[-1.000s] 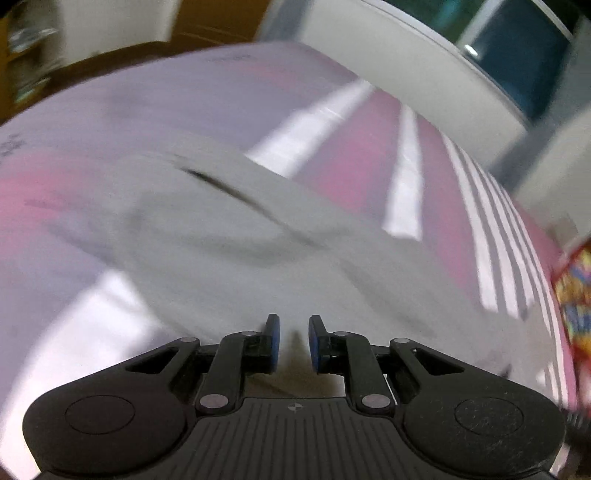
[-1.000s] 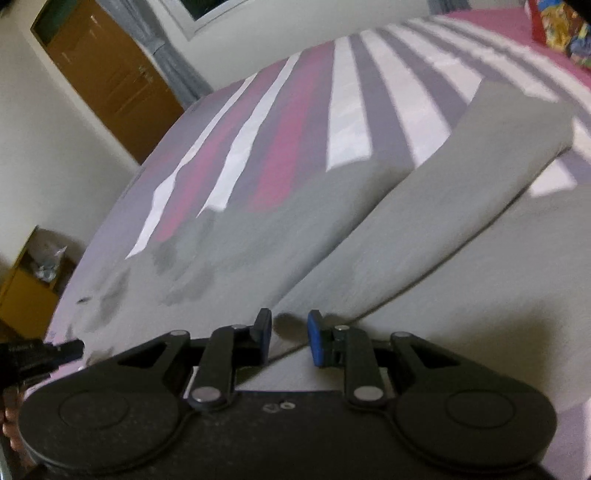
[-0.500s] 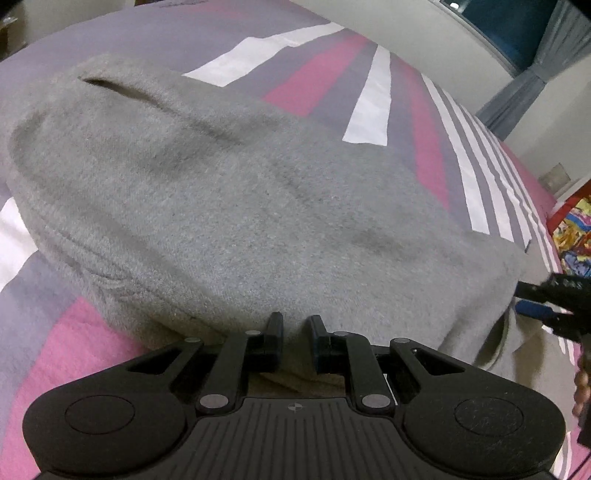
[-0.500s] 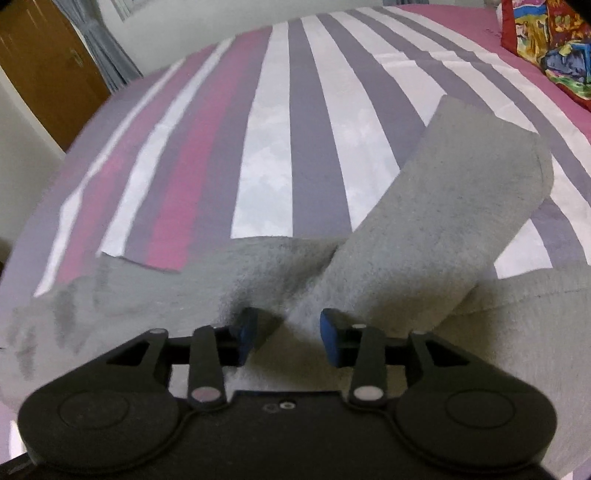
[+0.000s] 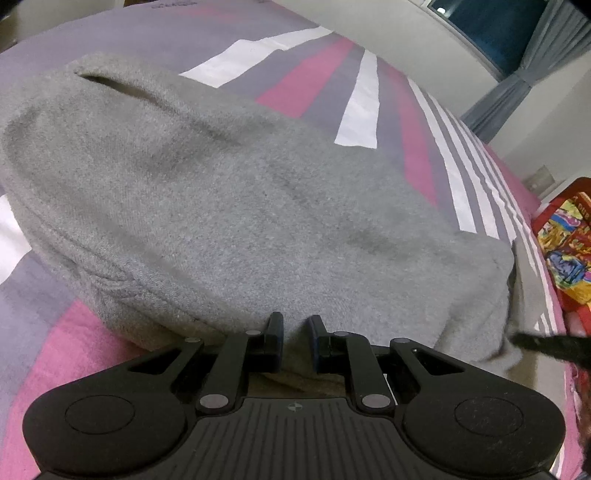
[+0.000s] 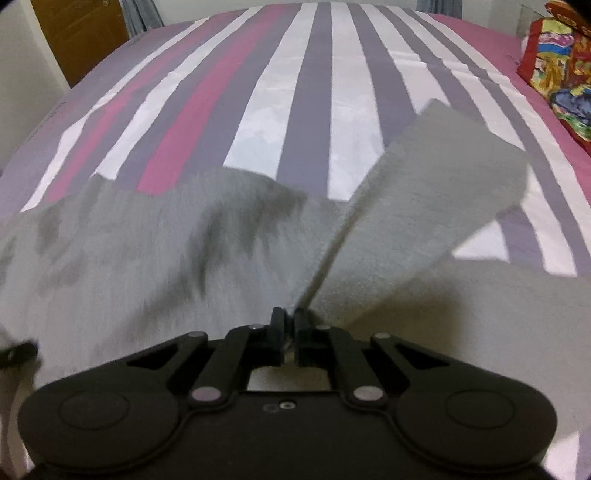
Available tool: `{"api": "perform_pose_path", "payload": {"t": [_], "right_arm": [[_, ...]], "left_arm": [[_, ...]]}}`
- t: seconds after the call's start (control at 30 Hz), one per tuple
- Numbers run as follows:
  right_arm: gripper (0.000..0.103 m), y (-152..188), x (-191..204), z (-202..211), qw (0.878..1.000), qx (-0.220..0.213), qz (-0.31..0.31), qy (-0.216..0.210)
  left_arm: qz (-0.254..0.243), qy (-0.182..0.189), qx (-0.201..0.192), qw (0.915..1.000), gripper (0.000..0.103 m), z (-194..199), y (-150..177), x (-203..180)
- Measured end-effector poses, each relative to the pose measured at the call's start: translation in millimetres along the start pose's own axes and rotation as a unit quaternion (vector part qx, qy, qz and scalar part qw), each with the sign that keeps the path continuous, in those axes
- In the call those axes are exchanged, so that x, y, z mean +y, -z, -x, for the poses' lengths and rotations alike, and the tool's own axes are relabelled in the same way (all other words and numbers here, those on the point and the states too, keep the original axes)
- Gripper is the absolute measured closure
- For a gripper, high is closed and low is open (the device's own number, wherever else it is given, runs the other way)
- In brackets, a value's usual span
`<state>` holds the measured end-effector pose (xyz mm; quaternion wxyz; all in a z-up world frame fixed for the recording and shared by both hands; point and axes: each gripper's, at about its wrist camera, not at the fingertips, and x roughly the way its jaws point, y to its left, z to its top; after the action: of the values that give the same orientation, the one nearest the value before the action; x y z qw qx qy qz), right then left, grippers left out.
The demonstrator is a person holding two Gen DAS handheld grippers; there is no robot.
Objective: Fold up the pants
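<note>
Grey fleece pants [image 5: 229,206] lie on a striped bed, waistband end with a pocket slit [image 5: 118,83] at the upper left of the left wrist view. My left gripper [image 5: 296,341] has its jaws slightly apart around the near edge of the pants fabric. In the right wrist view the pants [image 6: 155,258] spread across the near bed, one leg [image 6: 436,192] angling up to the right. My right gripper [image 6: 290,332] is shut on a fold of the pants at the crotch. The right gripper's tip shows at the right edge of the left wrist view [image 5: 554,347].
The bed cover [image 6: 306,85] has purple, white and pink stripes. A red patterned pillow [image 6: 561,62] lies at the far right, also in the left wrist view [image 5: 569,251]. A brown door [image 6: 81,33] stands at the back left; a window and curtain [image 5: 517,40] lie beyond the bed.
My right gripper has closed on the pants fabric where it was open before. Both grippers have come down and settled at the pants' near edge.
</note>
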<state>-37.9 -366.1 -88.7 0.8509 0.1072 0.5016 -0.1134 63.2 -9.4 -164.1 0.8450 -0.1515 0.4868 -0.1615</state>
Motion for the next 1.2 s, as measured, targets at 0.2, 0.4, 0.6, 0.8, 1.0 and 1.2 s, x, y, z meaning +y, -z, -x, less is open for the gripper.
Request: {"api": "perform_pose_path", "payload": {"t": [0.2, 0.4, 0.6, 0.8, 1.0, 1.2], "right_arm": [[0.103, 56, -27, 34, 0.998, 0.002, -0.040, -0.040], [0.092, 69, -40, 35, 0.994, -0.036, -0.090, -0.059], [0.068, 21, -38, 29, 0.996, -0.068, -0.053, 0.013], [0.040, 6, -18, -11, 0.994, -0.031, -0.003, 0.105], [0.094, 20, -63, 14, 0.992, -0.091, -0.075, 0.045], [0.094, 73, -89, 67, 0.985, -0.118, -0.124, -0.024]], "left_arm": [[-0.007, -0.003, -0.001, 1.0000, 0.088, 0, 1, -2], [-0.016, -0.013, 0.000, 0.9998, 0.088, 2, 1, -10], [-0.016, -0.023, -0.002, 0.9996, 0.088, 0, 1, -14], [-0.016, -0.026, -0.003, 0.9995, 0.088, -1, 2, -16], [-0.021, -0.028, -0.003, 0.9994, 0.088, -1, 2, -17], [-0.029, -0.029, -0.004, 0.9991, 0.088, 0, 2, -19]]}}
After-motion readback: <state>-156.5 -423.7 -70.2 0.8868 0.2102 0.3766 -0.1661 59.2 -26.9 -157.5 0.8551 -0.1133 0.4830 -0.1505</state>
